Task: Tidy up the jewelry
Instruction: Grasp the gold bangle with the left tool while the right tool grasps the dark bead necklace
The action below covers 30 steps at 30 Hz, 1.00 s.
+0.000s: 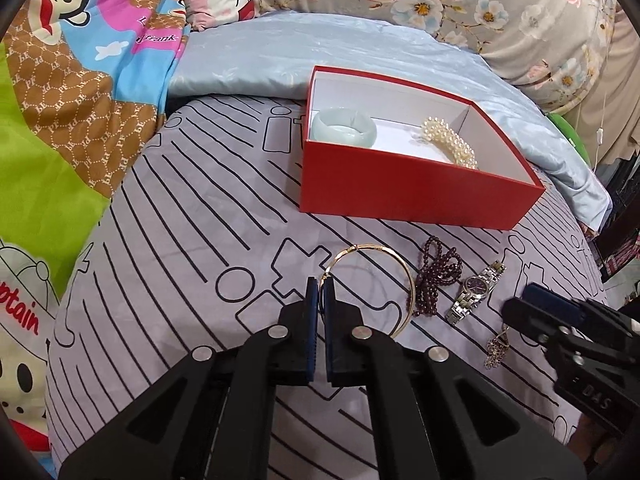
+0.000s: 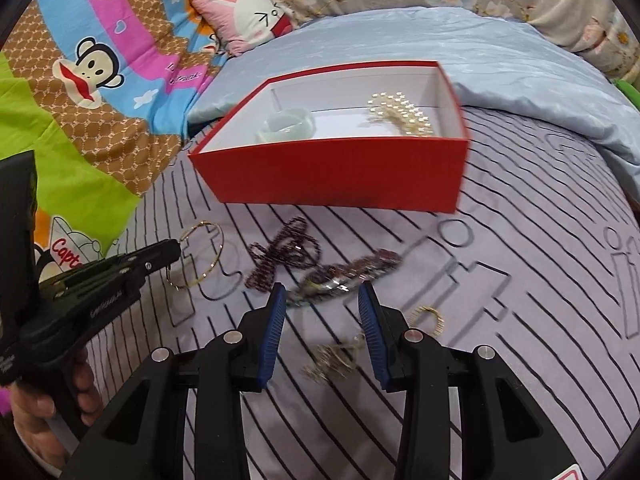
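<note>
Striped bedsheet [image 1: 200,220]; left gripper [image 1: 321,286] fingers pinch gold bangle [image 1: 384,276]; right gripper [image 2: 322,296] fingers apart, seemingly empty.

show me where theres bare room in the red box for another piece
Free: the white floor between the jade bangle and pearl bracelet in the red box. Crowded: the bedsheet in front, with gold bangle, bead strand and watch.

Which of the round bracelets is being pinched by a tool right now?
The thin gold bangle on the bedsheet, pinched by the left tool. The jade bangle and pearl bracelet lie untouched inside the red box.
</note>
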### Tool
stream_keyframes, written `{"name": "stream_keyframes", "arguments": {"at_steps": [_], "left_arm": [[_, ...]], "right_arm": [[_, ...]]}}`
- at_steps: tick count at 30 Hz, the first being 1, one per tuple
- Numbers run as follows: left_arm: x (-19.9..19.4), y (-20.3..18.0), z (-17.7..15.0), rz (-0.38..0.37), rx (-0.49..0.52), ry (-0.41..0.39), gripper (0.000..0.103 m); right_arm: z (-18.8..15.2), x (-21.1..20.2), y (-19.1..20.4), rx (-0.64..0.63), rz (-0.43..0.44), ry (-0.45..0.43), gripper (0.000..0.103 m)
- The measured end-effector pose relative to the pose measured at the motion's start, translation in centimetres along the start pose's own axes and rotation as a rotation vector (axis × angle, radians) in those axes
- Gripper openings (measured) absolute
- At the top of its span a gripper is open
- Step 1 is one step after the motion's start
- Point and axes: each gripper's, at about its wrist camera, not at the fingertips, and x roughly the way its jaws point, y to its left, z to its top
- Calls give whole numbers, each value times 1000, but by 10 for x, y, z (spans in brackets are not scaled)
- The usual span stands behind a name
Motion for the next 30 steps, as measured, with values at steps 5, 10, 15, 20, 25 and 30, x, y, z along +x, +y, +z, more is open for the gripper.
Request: {"name": "stream_keyframes", "arguments": {"at_steps": [5,10,15,20,25,30], "left_arm": [[-5,7,0,0,-9,-5,2],[-9,12,0,0,-15,-9,2],[-11,17,1,3,-14,-10,2],[-10,20,2,5,-19,-10,2],[-6,22,3,6,-22,-4,2],[-2,23,4,3,-24,2,2]], "right_arm": [[8,18,18,-22,36,20,38],[14,33,26,-23,51,34,38],[22,44,25,-12,38,36,38],[29,53,24,-2,22,36,34],[34,59,25,-14,6,36,25],[34,58,24,-21,17,36,9]]}}
